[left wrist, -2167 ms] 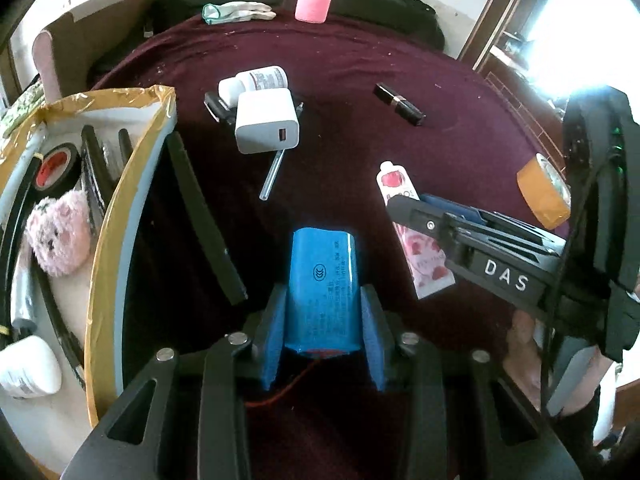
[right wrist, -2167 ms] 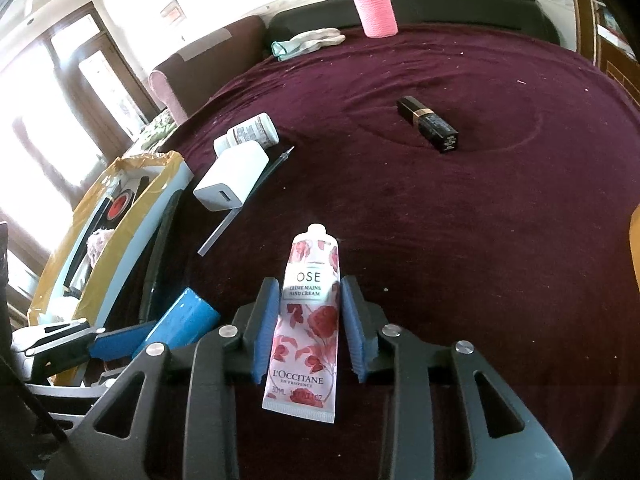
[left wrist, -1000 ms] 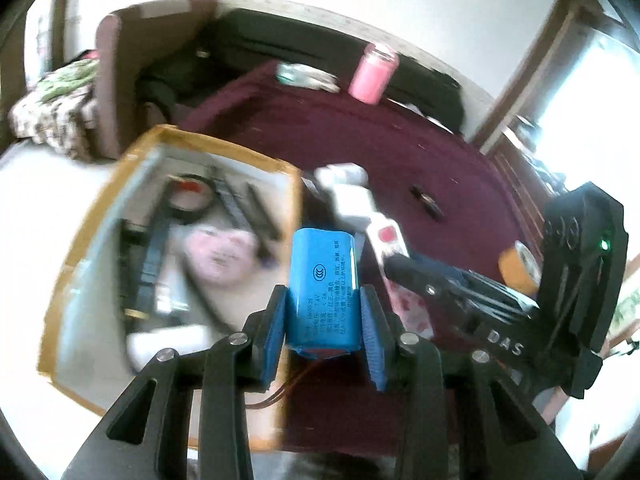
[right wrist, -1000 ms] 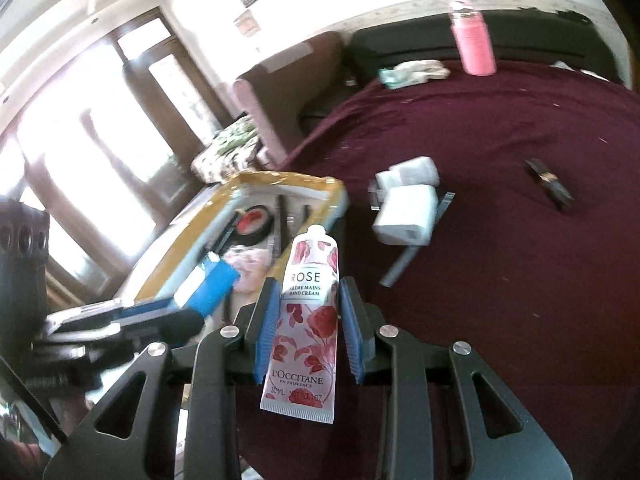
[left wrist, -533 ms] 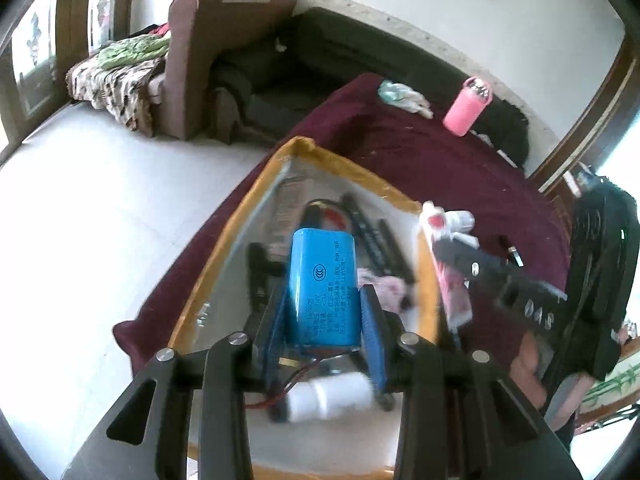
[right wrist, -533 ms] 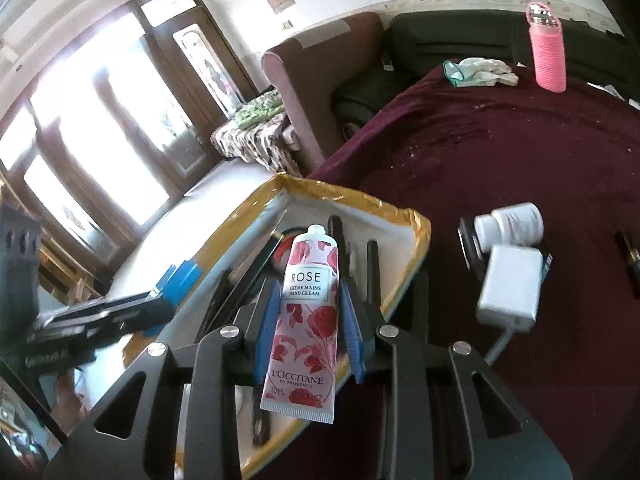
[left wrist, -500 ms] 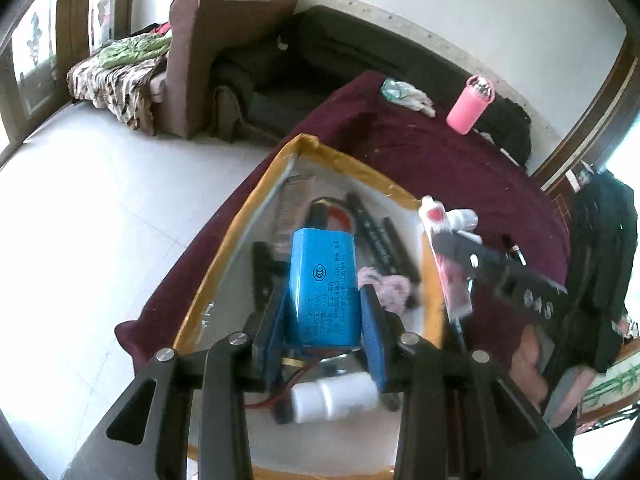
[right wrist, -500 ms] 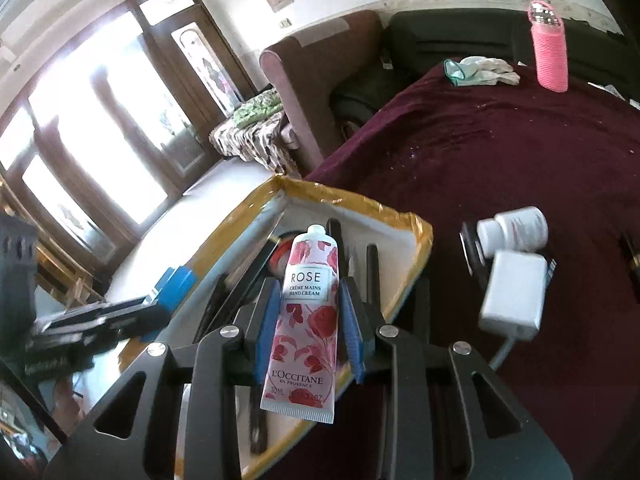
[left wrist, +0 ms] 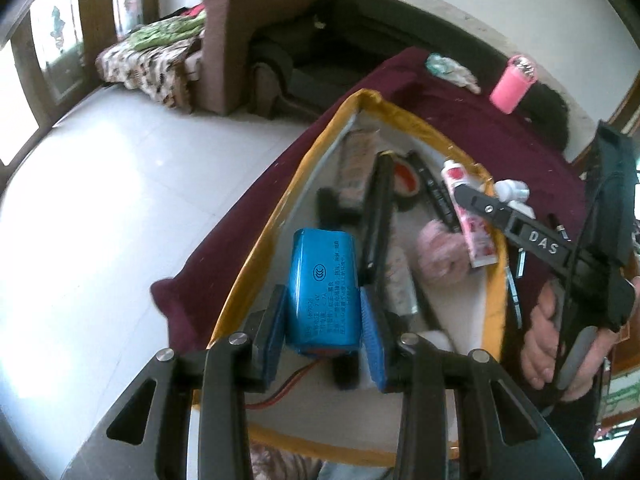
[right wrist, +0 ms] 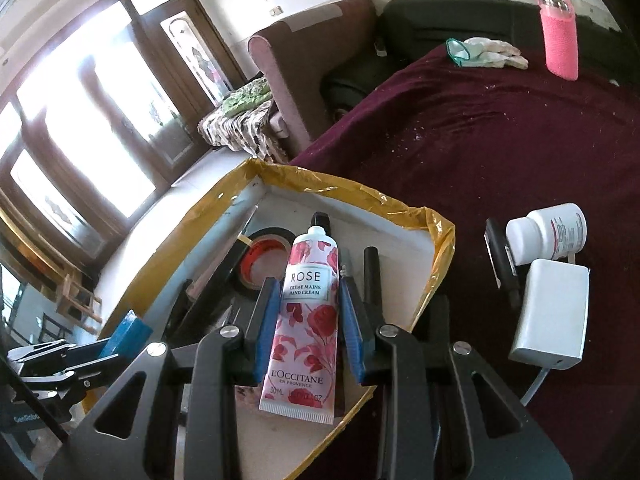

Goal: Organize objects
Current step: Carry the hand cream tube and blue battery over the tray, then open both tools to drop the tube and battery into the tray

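My left gripper [left wrist: 324, 312] is shut on a blue battery pack [left wrist: 323, 284] with red and black wires, held above the near left part of a white box with yellow-taped rim [left wrist: 256, 256]. My right gripper [right wrist: 308, 312] is shut on a rose hand cream tube [right wrist: 306, 312], held over the same box [right wrist: 436, 272] near its right side. That tube [left wrist: 466, 208] and the right gripper also show at the right of the left wrist view. Inside the box lie a black tape roll [right wrist: 260, 260], black pens, a pink fluffy thing [left wrist: 440, 252] and a white bottle.
On the maroon cloth [right wrist: 480, 140] right of the box lie a white charger [right wrist: 552, 316], a white pill bottle [right wrist: 548, 236] and a black item. A pink bottle [right wrist: 558, 28] and gloves [right wrist: 484, 52] stand at the far edge. White floor [left wrist: 100, 200] lies left of the table.
Both grippers carried their objects leftward from over the cloth to above the box and sank a little. The grips on the battery pack and the tube have not changed.
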`<state>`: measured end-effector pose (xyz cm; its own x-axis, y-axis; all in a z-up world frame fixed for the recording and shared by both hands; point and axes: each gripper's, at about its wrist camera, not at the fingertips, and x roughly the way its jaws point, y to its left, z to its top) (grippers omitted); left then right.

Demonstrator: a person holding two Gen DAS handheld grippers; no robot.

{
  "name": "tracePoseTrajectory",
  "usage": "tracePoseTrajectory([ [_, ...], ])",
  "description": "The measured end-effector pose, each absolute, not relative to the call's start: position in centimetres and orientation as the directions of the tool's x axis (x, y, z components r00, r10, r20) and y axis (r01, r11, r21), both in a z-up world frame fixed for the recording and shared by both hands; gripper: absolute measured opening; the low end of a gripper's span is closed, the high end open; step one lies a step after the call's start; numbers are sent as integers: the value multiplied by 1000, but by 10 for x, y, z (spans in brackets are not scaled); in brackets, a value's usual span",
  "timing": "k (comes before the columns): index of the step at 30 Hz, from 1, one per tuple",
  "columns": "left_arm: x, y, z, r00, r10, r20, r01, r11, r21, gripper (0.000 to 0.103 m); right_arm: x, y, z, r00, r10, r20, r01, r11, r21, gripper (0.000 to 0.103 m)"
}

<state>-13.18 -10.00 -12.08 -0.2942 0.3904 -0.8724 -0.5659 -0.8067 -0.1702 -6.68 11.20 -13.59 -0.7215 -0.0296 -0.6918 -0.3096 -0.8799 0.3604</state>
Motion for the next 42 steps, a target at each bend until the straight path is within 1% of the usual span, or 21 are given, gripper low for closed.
tracePoseTrajectory([
  [9, -131, -100, -131, -315, 318, -894, -534, -838, -110, 31, -72, 106, -139, -708, 9, -706, -312, -901, 301, 28],
  [13, -133, -100, -138, -298, 291, -909, -515, -851, -104, 31, -72, 103, -141, -707, 13, -707, -309, -905, 293, 29],
  [16, -131, -103, -137, -303, 298, -905, -513, -852, -108, 31, -73, 101, -142, -704, 24, -710, -310, -910, 276, 29],
  [20, -132, -108, -135, -292, 329, -898, -510, -848, -145, 31, -73, 98, -142, -699, 32, -715, -307, -916, 259, 30],
  [23, -129, -107, -133, -292, 328, -898, -521, -842, -139, 33, -74, 98, -143, -698, 28, -715, -306, -915, 263, 30],
  [26, -128, -111, -130, -280, 348, -895, -517, -840, -165, 33, -75, 98, -143, -698, 24, -716, -301, -917, 262, 30],
  [27, -130, -112, -129, -275, 358, -892, -514, -839, -178, 33, -75, 98, -143, -700, 18, -713, -297, -916, 268, 32],
  [28, -130, -115, -128, -270, 370, -889, -507, -839, -196, 34, -74, 100, -142, -708, 2, -706, -289, -913, 287, 38],
  [29, -130, -118, -126, -268, 383, -884, -498, -840, -213, 36, -73, 101, -142, -717, -11, -697, -283, -909, 305, 43],
  [30, -129, -120, -124, -270, 392, -879, -494, -840, -223, 39, -71, 104, -140, -729, -22, -685, -278, -904, 324, 54],
  [31, -128, -121, -122, -274, 403, -873, -494, -838, -232, 43, -69, 105, -138, -743, -25, -669, -275, -900, 339, 59],
  [32, -125, -123, -118, -283, 415, -865, -497, -835, -238, 45, -67, 105, -137, -751, -20, -660, -277, -898, 342, 59],
  [37, -112, -127, -101, -325, 456, -829, -522, -817, -245, 45, -62, 112, -133, -769, -12, -640, -285, -888, 360, 59],
  [42, -96, -120, -88, -317, 506, -802, -566, -780, -268, 45, -50, 115, -124, -771, -23, -637, -280, -885, 371, 58],
])
